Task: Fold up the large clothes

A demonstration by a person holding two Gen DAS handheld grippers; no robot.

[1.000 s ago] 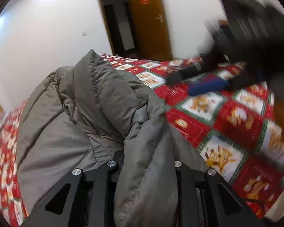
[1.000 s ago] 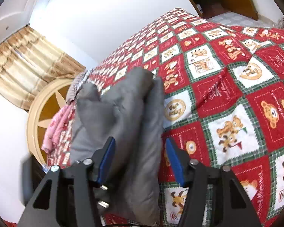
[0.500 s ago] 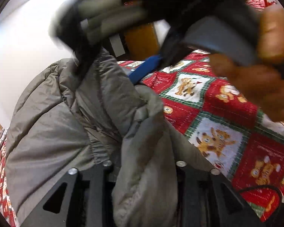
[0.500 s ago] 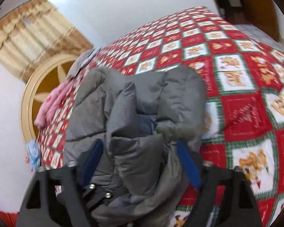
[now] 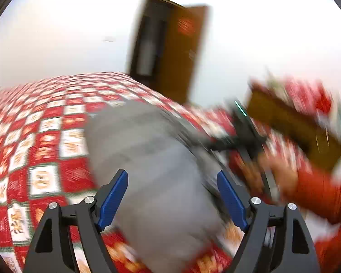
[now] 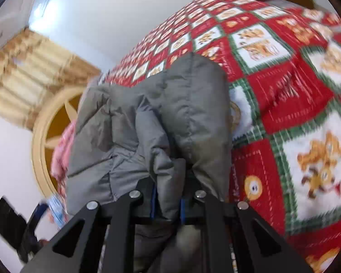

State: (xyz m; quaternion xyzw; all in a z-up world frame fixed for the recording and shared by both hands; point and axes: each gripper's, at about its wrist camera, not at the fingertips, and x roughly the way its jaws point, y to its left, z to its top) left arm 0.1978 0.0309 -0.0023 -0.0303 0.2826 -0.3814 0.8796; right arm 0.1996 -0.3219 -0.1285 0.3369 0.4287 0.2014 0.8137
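Two claws: right claw [image 6: 167,207] has just clenched on the jacket [image 6: 170,118] ahead; left claw [image 5: 171,199], just released, straddles it untouching.

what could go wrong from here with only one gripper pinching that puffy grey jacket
1. The right gripper has just been closing on one bunched ridge of the grey jacket; slick, puffy fabric could slip out when pulled.
2. The left gripper has just been opening and now grips nothing, so the jacket's unsupported bulk may sag or unfold on the quilt.
3. The left wrist view is heavily blurred, with the right gripper close by; they could collide.
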